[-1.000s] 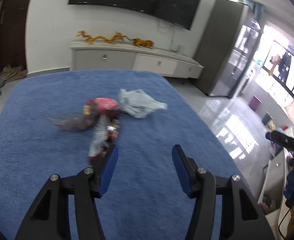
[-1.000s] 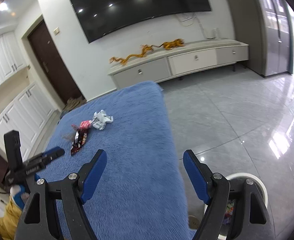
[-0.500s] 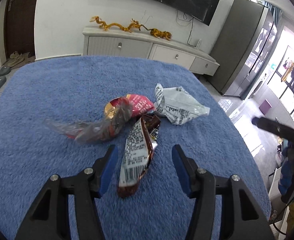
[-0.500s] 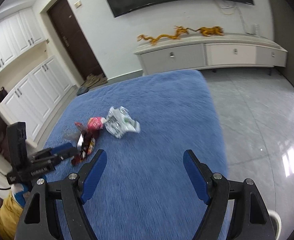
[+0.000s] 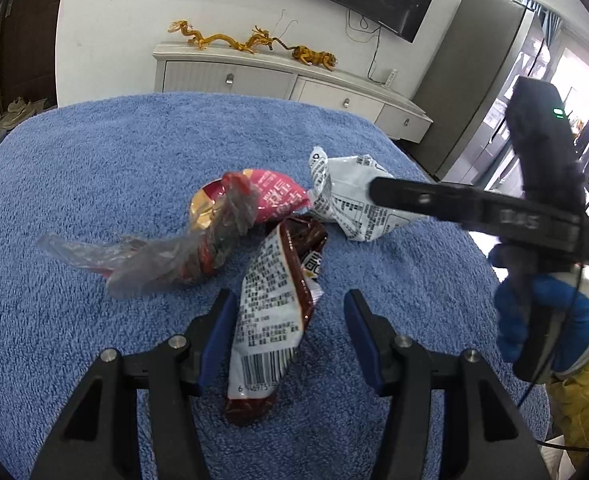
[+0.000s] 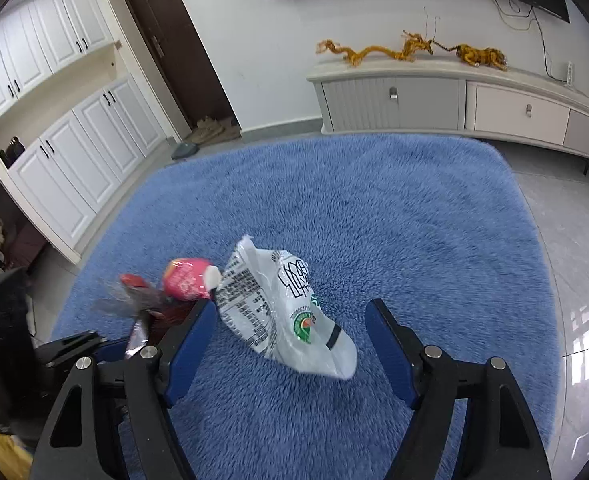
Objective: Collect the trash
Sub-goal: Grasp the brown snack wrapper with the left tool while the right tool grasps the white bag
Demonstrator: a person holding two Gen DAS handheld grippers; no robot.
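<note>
The left gripper (image 5: 288,334) has its fingers spread wide, holding nothing, with the brown wrapper (image 5: 272,312) lying between them on the blue rug (image 5: 94,184). Just beyond the brown wrapper lies the clear plastic bag (image 5: 150,258), and past that the red packet (image 5: 262,200), touching the brown wrapper's far end. The right gripper (image 6: 290,344) is likewise wide open and empty, and the white wrapper (image 6: 282,308) sits on the rug between its fingers; whether the left pad touches it is hard to tell. The white wrapper lies beside the red packet. Beyond the rug stands a white cabinet (image 6: 454,100).
</note>
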